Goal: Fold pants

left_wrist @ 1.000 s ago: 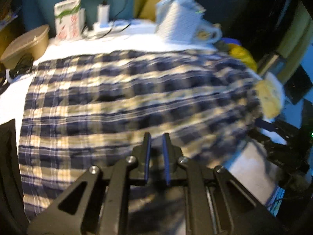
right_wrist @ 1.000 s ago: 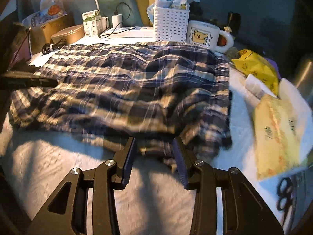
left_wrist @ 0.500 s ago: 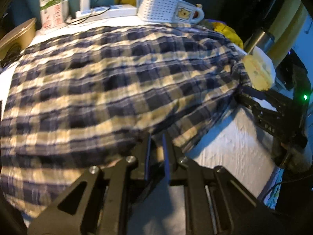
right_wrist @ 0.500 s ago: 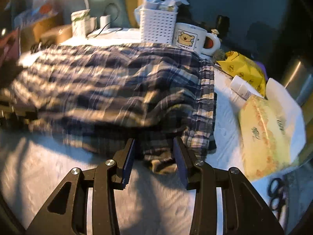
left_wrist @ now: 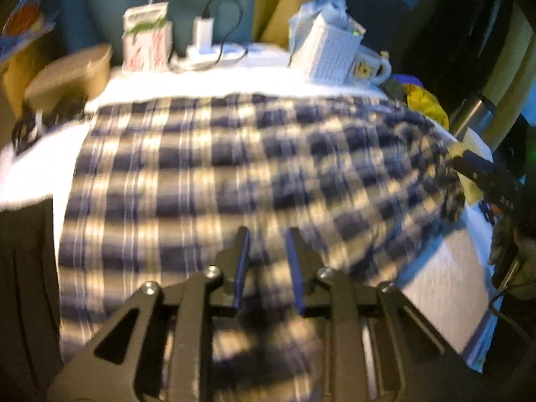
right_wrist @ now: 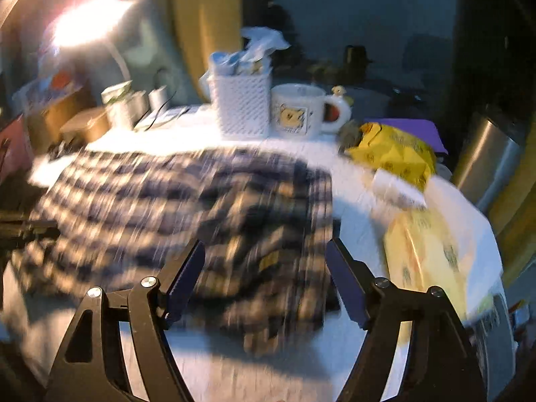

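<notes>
Plaid pants (left_wrist: 217,174) lie spread across the white counter (left_wrist: 254,77), blurred. Left gripper (left_wrist: 266,261) over the near edge, fingers slightly parted, nothing clamped. Right gripper (right_wrist: 264,278) spread wide above the waistband end, released. Basket (right_wrist: 243,104), mug (right_wrist: 298,109) behind.

Home desk: mug (right_wrist: 298,110), charger (left_wrist: 204,31), lamp (right_wrist: 87,23), snacks (right_wrist: 395,154).

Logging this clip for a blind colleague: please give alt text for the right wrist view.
Blurred by motion, the right gripper hangs with jaws wide open over blue-and-cream plaid pants lying on a white table. Behind stand a white basket and a bear mug.
</notes>
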Tool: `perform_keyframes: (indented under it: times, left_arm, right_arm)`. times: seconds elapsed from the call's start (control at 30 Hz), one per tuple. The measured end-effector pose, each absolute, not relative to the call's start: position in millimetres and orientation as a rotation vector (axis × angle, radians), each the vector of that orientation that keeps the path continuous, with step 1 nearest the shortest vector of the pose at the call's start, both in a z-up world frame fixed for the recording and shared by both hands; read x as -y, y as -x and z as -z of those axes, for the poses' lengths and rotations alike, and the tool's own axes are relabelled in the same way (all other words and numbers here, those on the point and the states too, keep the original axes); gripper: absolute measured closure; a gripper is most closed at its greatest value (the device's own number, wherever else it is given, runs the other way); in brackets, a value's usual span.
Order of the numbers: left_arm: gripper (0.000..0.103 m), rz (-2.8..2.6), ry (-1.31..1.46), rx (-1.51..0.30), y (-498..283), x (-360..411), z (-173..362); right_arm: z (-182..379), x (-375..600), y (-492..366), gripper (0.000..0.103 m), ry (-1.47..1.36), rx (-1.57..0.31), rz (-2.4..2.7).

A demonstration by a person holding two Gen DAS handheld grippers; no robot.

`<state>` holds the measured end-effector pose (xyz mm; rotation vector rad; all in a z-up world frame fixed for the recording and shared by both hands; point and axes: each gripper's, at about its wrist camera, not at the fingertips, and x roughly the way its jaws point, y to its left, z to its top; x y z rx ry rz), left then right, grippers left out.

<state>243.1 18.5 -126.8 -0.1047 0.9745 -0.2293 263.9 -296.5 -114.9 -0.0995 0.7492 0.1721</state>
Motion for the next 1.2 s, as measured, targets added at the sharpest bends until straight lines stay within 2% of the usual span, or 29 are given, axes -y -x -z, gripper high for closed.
perform_keyframes:
  times: [0.03,0.1,0.17,0.47,0.67,0.9,1.03,1.2]
  left_arm:
    - [0.061,0.234,0.088,-0.968,-249.9,-15.8,126.3]
    - [0.037,0.249,0.084,-0.972,-267.0,-9.2,127.1]
    - [0.030,0.267,0.105,-0.975,-280.9,-5.6,127.9]
    - [0.029,0.241,0.067,-1.037,-333.8,25.8,143.7]
    - [0.029,0.168,-0.087,-1.049,-351.4,44.6,150.3]
    - [0.029,0.205,-0.028,-0.963,-335.4,36.8,122.6]
    - [0.029,0.224,-0.013,-0.903,-306.5,22.3,108.1]
    - [0.029,0.207,0.033,-0.911,-270.8,-12.2,106.9]
  right_arm:
    - [115.5,293.2,-274.1,0.026,0.113,-0.751,-0.168]
    - [117.8,287.6,-291.6,0.026,0.138,-0.759,-0.160]
    - [121.4,286.4,-302.9,0.026,0.139,-0.772,-0.151]
    - [166.6,286.8,-336.7,0.026,0.264,-0.894,-0.066]
    - [155.2,306.9,-343.9,0.026,0.237,-0.860,0.047]
    - [116.7,339.9,-283.5,0.026,0.060,-0.750,0.037]
    - [121.0,343.7,-247.3,0.026,0.026,-0.767,0.077]
    - [137.1,338.9,-205.1,0.026,-0.076,-0.841,0.045]
